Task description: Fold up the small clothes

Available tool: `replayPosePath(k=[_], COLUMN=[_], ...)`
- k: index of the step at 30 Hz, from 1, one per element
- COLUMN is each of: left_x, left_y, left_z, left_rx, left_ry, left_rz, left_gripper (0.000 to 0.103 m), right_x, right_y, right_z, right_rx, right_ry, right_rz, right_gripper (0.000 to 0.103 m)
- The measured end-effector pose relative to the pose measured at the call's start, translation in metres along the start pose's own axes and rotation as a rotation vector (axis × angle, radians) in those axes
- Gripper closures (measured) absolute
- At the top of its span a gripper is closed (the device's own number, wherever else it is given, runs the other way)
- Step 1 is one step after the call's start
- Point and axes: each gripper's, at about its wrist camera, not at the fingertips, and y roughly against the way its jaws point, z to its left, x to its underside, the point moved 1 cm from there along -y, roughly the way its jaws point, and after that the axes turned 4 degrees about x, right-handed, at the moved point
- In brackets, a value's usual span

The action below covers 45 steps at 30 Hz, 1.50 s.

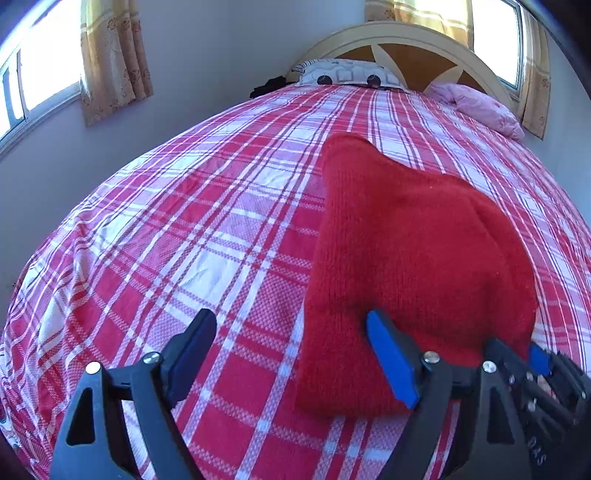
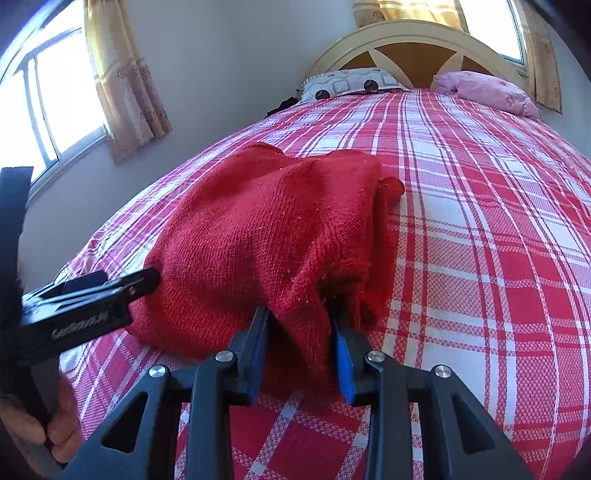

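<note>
The right claw (image 2: pixel 301 332) pinches the near edge of the red knit (image 2: pixel 266 236) lying ahead on the bed (image 2: pixel 480 258); the left claw (image 1: pixel 291 354) is spread, empty, beside it. Mid-fold, likely: next, carry that edge over.

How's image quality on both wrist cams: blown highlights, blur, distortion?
Left wrist: windows blown out, red knit garment soft and fuzzy, stitches barely resolved, strong fisheye bulge in the plaid bedspread. Right wrist: window also clipped, but knit texture is crisp; dark vignette at corners; same barrel bending of the headboard.
</note>
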Motion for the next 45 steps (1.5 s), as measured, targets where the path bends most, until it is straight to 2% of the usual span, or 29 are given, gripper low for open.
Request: replayPosePath(k=[2, 3, 5, 6, 7, 10, 12, 15, 18, 21, 23, 27, 30, 32, 34, 36, 37, 39, 43, 45], left_x=[0.005, 0.007, 0.015, 0.019, 0.022, 0.035, 0.042, 0.052, 0.058, 0.057, 0.054, 0.041, 0.023, 0.01, 0.003, 0.001, 0.003, 0.006, 0.012, 0.017], left_y=[0.006, 0.009, 0.016, 0.019, 0.022, 0.032, 0.035, 0.039, 0.051, 0.072, 0.088, 0.124, 0.155, 0.173, 0.186, 0.198, 0.201, 0.201, 0.196, 0.197], left_z=[0.003, 0.005, 0.009, 0.009, 0.01, 0.011, 0.012, 0.014, 0.013, 0.016, 0.02, 0.034, 0.063, 0.093, 0.116, 0.137, 0.144, 0.146, 0.123, 0.105], left_rx=[0.0, 0.002, 0.01, 0.012, 0.009, 0.01, 0.011, 0.021, 0.029, 0.055, 0.081, 0.132, 0.174, 0.163, 0.135, 0.069, 0.021, -0.028, -0.013, -0.004], left_ry=[0.0, 0.004, 0.013, 0.011, 0.008, -0.014, -0.023, -0.03, -0.048, -0.056, -0.053, -0.061, -0.026, 0.016, 0.041, 0.064, 0.074, 0.076, 0.031, 0.016], left_rz=[0.004, 0.01, 0.018, 0.02, 0.021, 0.026, 0.033, 0.053, 0.044, 0.008, -0.013, -0.081, -0.139, -0.186, -0.213, -0.251, -0.27, -0.284, -0.299, -0.33], left_gripper=[0.016, 0.016, 0.017, 0.017, 0.017, 0.016, 0.016, 0.016, 0.016, 0.016, 0.012, 0.012, 0.012, 0.012, 0.012, 0.012, 0.012, 0.012, 0.01, 0.0], right_x=[0.001, 0.003, 0.013, 0.018, 0.027, 0.041, 0.047, 0.054, 0.056, 0.051, 0.039, 0.005, -0.02, -0.031, -0.033, -0.028, -0.024, -0.016, 0.004, 0.009], right_y=[0.003, 0.006, 0.016, 0.018, 0.021, 0.042, 0.049, 0.061, 0.074, 0.094, 0.112, 0.146, 0.174, 0.194, 0.21, 0.221, 0.225, 0.23, 0.237, 0.238], right_z=[0.003, 0.004, 0.007, 0.006, 0.004, 0.006, 0.007, 0.011, 0.018, 0.03, 0.041, 0.067, 0.091, 0.113, 0.13, 0.142, 0.145, 0.15, 0.138, 0.128], right_rx=[-0.001, 0.008, 0.065, 0.078, 0.066, 0.061, 0.046, 0.076, 0.077, 0.061, 0.037, -0.093, -0.192, -0.28, -0.305, -0.282, -0.241, -0.134, 0.051, 0.122], right_ry=[0.0, 0.001, -0.015, -0.034, -0.068, -0.088, -0.11, -0.128, -0.143, -0.154, -0.172, -0.225, -0.281, -0.281, -0.245, -0.201, -0.177, -0.118, -0.067, -0.053], right_rz=[0.005, 0.009, 0.03, 0.048, 0.07, 0.035, 0.063, 0.086, 0.115, 0.098, 0.077, 0.042, 0.002, -0.053, -0.126, -0.21, -0.256, -0.322, -0.428, -0.457], right_gripper=[0.062, 0.056, 0.037, 0.022, 0.021, 0.021, 0.021, 0.021, 0.021, 0.021, 0.021, 0.021, 0.021, 0.021, 0.021, 0.021, 0.021, 0.021, 0.021, 0.021])
